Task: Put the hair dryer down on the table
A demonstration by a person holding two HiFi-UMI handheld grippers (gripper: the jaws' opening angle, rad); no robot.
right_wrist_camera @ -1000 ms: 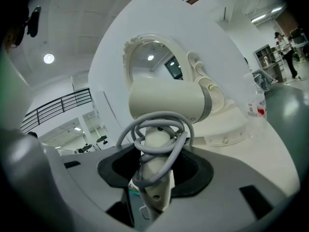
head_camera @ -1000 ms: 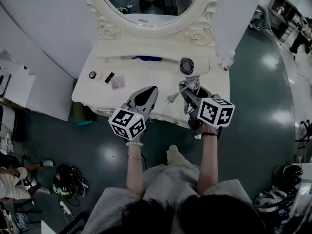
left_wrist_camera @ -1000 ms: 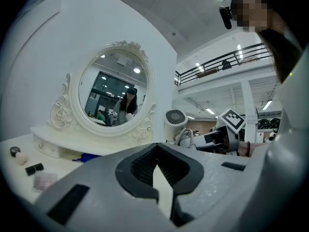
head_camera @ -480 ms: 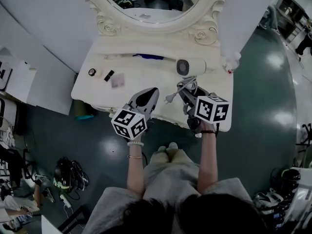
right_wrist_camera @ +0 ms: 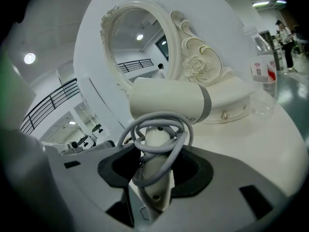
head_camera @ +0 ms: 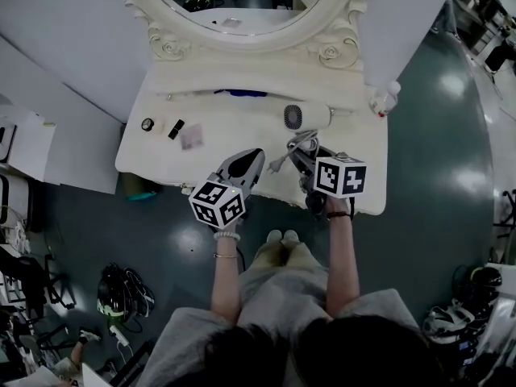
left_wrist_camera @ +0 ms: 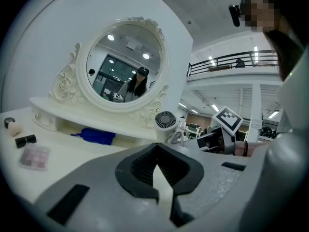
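Note:
The white hair dryer [head_camera: 305, 117] lies over the right half of the cream dressing table [head_camera: 234, 131]. Its grey cord is looped round the handle, and the plug [head_camera: 278, 164] trails to the left. My right gripper [head_camera: 310, 155] is shut on the handle. In the right gripper view the handle and cord loops [right_wrist_camera: 159, 144] sit between the jaws of the right gripper [right_wrist_camera: 154, 166], with the dryer body [right_wrist_camera: 166, 103] beyond them. I cannot tell whether the dryer touches the tabletop. My left gripper [head_camera: 247, 161] is shut and empty over the table's front edge. In its own view the left gripper [left_wrist_camera: 157, 167] points toward the dryer's grille [left_wrist_camera: 165, 120].
An oval mirror [head_camera: 242, 6] stands at the back of the table. A blue item [head_camera: 242, 93] lies under its shelf. A small jar [head_camera: 147, 124], a black stick [head_camera: 175, 129] and a palette [head_camera: 192, 138] lie at the left. A bottle [head_camera: 382, 101] stands at the right corner.
The head view has drifted. My right gripper with the hair dryer has shifted a little left over the table. The left gripper has hardly moved.

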